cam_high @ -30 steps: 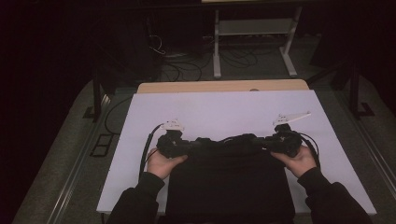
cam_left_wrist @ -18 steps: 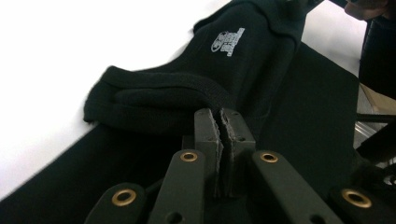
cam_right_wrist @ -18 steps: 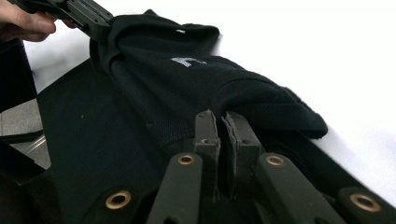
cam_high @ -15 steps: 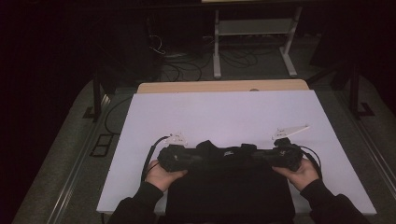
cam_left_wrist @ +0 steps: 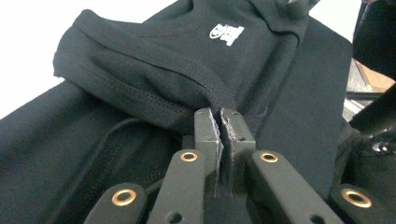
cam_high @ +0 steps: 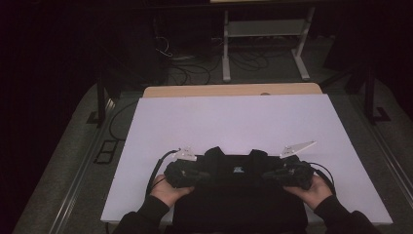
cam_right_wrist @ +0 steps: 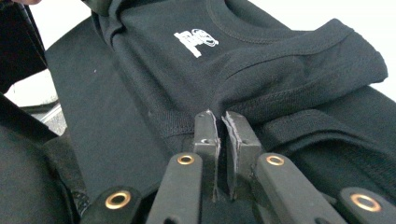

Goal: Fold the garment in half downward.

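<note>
While the white worktop [cam_high: 234,122] stretches wide and bare toward its far edge, a black garment [cam_high: 238,195] lies at its near edge, between the person's two forearms, its lower part running off the bottom of the high view. It looks like a dark knit shirt, folded over on itself so that a doubled band of cloth faces away from the person, with two rounded humps standing up along its far edge. A small white printed logo [cam_left_wrist: 227,34] sits on the folded-over layer, about midway between the two hands.

At the garment's left end, the left claw [cam_left_wrist: 219,119] has its jaws pressed together on the ribbed, stitched edge of the fold, with cloth pinched between the pads. At the right end, the right claw [cam_right_wrist: 222,123] is likewise clamped on the hem of the folded layer, only a thin slit showing between its jaws. Both claws sit low, close to the worktop surface, pointing inward at each other across the garment.

A dark cable [cam_high: 158,168] loops from the left claw over the white surface, and a pale three-cornered plate [cam_high: 298,147] stands up above the right claw.
</note>
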